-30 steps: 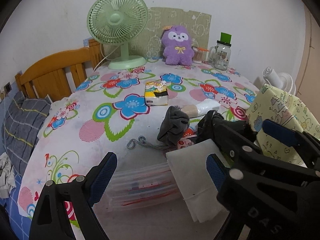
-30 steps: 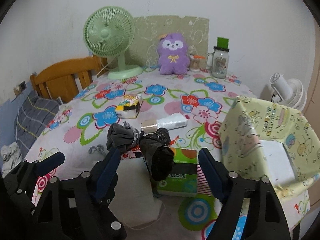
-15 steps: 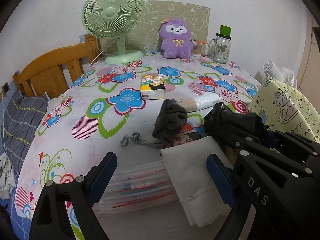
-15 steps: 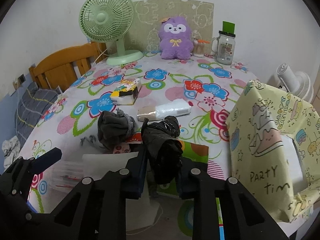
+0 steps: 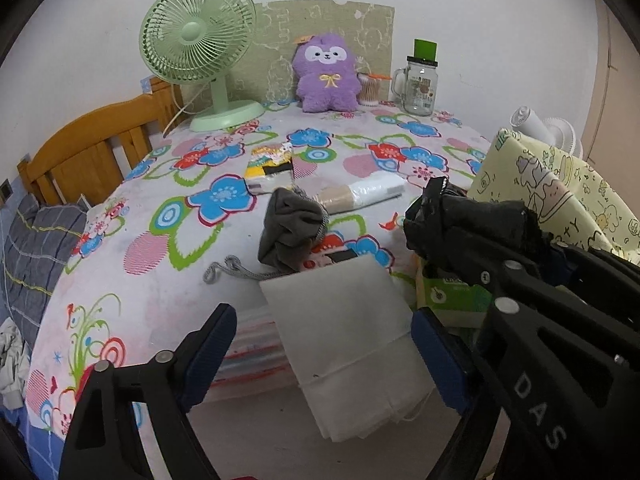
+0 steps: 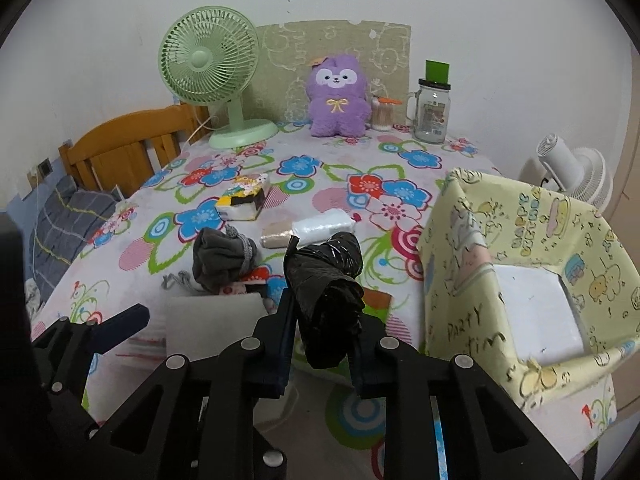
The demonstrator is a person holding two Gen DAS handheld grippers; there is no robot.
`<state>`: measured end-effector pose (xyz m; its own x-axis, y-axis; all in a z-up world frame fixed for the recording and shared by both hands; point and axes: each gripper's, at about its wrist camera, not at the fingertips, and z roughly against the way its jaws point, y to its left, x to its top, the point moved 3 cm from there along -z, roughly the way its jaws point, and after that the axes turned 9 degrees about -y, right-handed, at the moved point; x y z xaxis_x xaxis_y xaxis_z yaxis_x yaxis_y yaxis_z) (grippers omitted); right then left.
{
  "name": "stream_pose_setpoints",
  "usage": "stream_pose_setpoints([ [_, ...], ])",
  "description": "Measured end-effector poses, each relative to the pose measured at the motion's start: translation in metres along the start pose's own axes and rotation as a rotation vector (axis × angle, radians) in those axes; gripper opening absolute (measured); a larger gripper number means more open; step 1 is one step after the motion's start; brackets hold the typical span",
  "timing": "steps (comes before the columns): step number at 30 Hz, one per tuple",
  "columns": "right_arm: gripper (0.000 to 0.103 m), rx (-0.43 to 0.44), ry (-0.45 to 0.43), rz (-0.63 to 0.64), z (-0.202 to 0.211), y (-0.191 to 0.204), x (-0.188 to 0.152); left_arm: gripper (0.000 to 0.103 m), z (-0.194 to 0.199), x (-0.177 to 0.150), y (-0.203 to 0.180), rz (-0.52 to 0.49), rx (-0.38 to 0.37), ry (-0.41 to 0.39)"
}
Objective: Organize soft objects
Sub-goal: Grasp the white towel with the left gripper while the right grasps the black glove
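My right gripper (image 6: 322,344) is shut on a black plastic bag roll (image 6: 326,280) and holds it lifted above the table; it also shows in the left wrist view (image 5: 464,220). My left gripper (image 5: 320,348) is open and empty over a folded white cloth (image 5: 344,336). A grey sock bundle (image 5: 290,236) lies behind the cloth, also seen in the right wrist view (image 6: 220,260). A yellow patterned box (image 6: 528,280) stands open at the right. A purple plush toy (image 6: 338,98) sits at the back.
A green fan (image 6: 212,72), a glass jar (image 6: 432,112), a tissue pack (image 6: 242,200), a white wrapped roll (image 6: 316,226) and a green tissue box (image 5: 456,296) are on the floral tablecloth (image 6: 400,168). A wooden chair (image 5: 88,152) stands at the left.
My right gripper closed on the black bag roll and lifted it off the green tissue box. My left gripper stayed open over the white cloth.
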<state>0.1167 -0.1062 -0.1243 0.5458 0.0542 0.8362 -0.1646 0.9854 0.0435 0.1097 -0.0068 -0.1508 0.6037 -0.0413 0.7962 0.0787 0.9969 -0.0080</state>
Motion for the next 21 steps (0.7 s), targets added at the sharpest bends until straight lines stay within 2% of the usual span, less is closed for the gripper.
stream_pose_setpoints([
  [6, 0.026, -0.003, 0.03, -0.014, -0.004, -0.004, -0.01, 0.068, -0.005, -0.003, -0.004, 0.006, -0.019, 0.005],
  [7, 0.026, -0.002, 0.036, -0.019, -0.005, -0.005, -0.012, 0.063, -0.005, -0.004, -0.005, 0.001, -0.013, 0.0],
  [8, 0.026, -0.002, 0.038, -0.023, -0.005, -0.006, -0.013, 0.053, -0.004, -0.003, -0.004, 0.0, -0.016, -0.008],
  [11, 0.026, 0.003, 0.04, -0.033, -0.006, -0.005, -0.013, 0.039, -0.004, -0.003, -0.002, 0.011, -0.037, -0.02],
  [17, 0.026, 0.011, 0.036, -0.036, -0.005, -0.003, -0.012, 0.025, 0.004, 0.001, -0.003, -0.002, -0.042, -0.051],
  [21, 0.026, 0.016, 0.032, -0.043, -0.003, -0.002, -0.009, 0.02, 0.006, 0.003, -0.002, 0.004, -0.049, -0.05],
])
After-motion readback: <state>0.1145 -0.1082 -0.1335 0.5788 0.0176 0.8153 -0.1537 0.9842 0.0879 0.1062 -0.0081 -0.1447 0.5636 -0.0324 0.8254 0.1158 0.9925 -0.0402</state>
